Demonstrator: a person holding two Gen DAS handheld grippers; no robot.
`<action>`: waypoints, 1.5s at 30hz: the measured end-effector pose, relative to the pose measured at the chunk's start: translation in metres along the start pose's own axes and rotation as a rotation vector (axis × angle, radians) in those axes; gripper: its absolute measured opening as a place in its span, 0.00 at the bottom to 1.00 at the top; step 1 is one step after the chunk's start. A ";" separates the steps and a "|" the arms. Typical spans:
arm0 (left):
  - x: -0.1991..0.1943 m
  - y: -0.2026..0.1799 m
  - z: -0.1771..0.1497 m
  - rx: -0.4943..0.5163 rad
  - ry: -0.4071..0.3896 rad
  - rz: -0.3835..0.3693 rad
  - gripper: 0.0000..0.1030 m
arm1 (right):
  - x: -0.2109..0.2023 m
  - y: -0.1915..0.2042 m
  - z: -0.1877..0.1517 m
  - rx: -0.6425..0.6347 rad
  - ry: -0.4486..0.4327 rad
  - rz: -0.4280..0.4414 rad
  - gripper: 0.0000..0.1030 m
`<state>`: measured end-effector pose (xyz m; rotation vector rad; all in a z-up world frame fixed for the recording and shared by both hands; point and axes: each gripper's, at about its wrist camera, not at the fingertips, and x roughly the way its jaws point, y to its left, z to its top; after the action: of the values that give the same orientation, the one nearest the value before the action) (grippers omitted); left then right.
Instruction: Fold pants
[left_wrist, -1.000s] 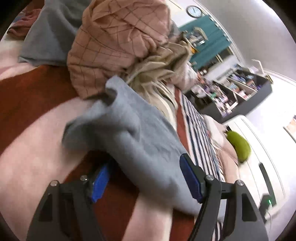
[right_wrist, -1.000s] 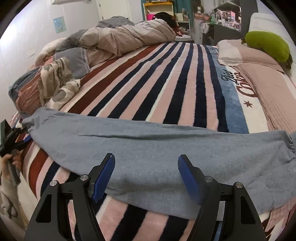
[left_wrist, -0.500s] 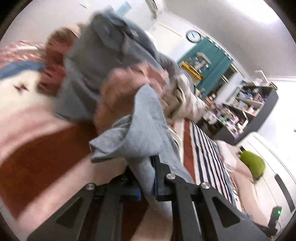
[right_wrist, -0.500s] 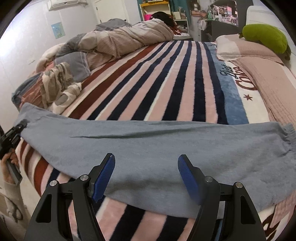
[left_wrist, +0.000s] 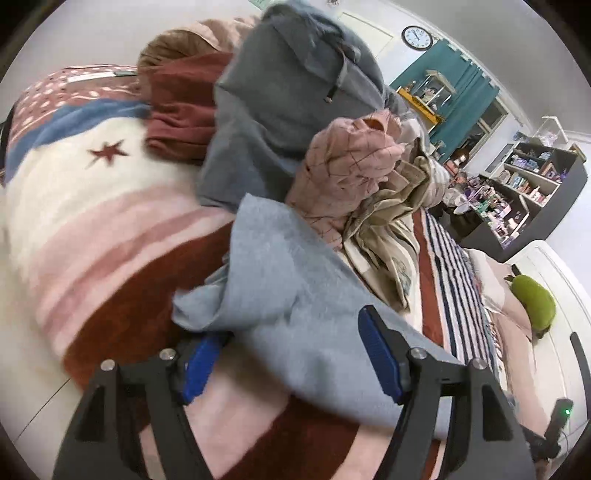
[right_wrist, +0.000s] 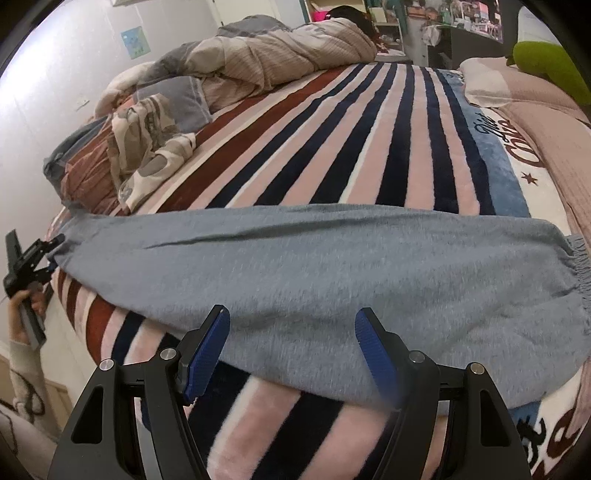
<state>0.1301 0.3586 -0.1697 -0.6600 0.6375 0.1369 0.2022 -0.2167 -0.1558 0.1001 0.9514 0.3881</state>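
The grey sweatpants (right_wrist: 295, 266) lie stretched across the striped blanket (right_wrist: 362, 140), elastic waistband at the right (right_wrist: 572, 266). In the left wrist view their rumpled leg end (left_wrist: 288, 288) lies just ahead of my left gripper (left_wrist: 291, 354), which is open, its blue pads on either side of the cloth's near edge. My right gripper (right_wrist: 291, 343) is open and empty over the pants' near edge. The left gripper also shows in the right wrist view (right_wrist: 29, 258) at the pants' far left end.
A pile of clothes, a dark grey hoodie (left_wrist: 288, 92), a pink checked garment (left_wrist: 347, 166) and a beige one (left_wrist: 388, 229), lies beyond the leg end. A bunched duvet (right_wrist: 288, 51) sits at the far side. A green pillow (right_wrist: 546, 62) lies right.
My left gripper, shut on the leg end and lifting it half a second ago, has opened and the cloth lies on the blanket again. The right gripper moved slightly closer to the pants.
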 end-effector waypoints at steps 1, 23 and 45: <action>-0.007 0.004 -0.004 0.001 0.000 -0.004 0.68 | 0.000 0.001 -0.001 0.002 0.003 0.002 0.65; -0.004 0.003 0.007 -0.071 -0.227 -0.027 0.06 | 0.006 0.019 0.005 -0.004 0.013 0.011 0.65; 0.048 -0.323 -0.080 0.499 0.024 -0.329 0.06 | -0.050 -0.050 -0.035 0.107 -0.150 0.081 0.65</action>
<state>0.2293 0.0511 -0.0761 -0.2755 0.5493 -0.3292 0.1622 -0.2843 -0.1504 0.2623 0.8217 0.3981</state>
